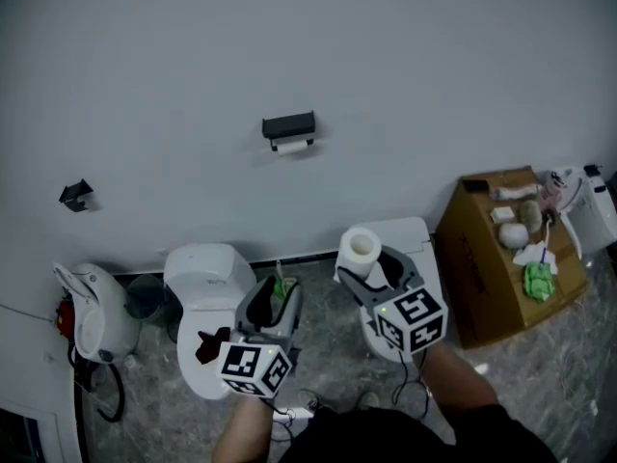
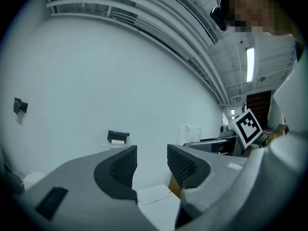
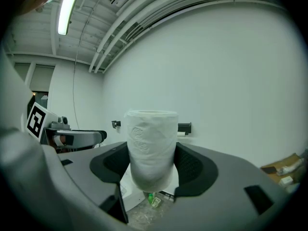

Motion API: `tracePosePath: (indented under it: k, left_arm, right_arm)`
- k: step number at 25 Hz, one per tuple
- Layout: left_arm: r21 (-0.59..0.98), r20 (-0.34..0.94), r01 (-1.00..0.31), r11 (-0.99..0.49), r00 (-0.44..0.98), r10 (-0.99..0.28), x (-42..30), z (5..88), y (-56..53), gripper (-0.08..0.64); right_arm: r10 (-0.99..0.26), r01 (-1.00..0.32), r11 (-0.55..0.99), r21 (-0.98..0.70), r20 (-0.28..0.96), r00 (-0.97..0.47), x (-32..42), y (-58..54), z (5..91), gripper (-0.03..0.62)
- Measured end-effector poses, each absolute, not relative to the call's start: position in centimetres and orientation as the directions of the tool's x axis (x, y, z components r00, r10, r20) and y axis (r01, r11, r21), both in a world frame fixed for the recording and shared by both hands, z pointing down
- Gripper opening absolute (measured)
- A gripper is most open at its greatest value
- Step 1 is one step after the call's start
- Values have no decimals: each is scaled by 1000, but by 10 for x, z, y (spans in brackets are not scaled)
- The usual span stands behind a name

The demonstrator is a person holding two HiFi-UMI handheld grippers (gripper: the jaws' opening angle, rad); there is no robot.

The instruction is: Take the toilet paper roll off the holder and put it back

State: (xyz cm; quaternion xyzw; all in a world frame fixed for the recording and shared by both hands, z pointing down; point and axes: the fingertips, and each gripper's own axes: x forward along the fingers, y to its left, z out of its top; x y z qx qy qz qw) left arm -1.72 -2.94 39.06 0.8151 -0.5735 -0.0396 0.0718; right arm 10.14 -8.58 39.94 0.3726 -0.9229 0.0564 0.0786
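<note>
White and soft, the toilet paper roll [image 3: 151,138] stands upright at the centre of the right gripper view, with your right gripper [image 1: 370,270] closed wide across its sides. It looks light and squashy, so hold it mid-height, gently, or the tube may crush. Your left gripper [image 2: 151,163] is parted and empty. Your target, the holder [image 1: 288,126], sits on the wall, upper centre of the head view.
</note>
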Motion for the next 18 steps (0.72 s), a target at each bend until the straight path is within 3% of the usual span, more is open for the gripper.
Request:
tracePosePath:
  k: [9,18]
  left_arm:
    - [155,34,-919,-362,371,-928,56,395,-18,184]
    - [148,33,-919,-366,375,-927,72,393,-8,184]
  right_arm:
    - [-692,-712,700,-58,190,-696,171,-69,407,282]
    - [-698,-717,694,-69,179,-693,188,-55,408,282]
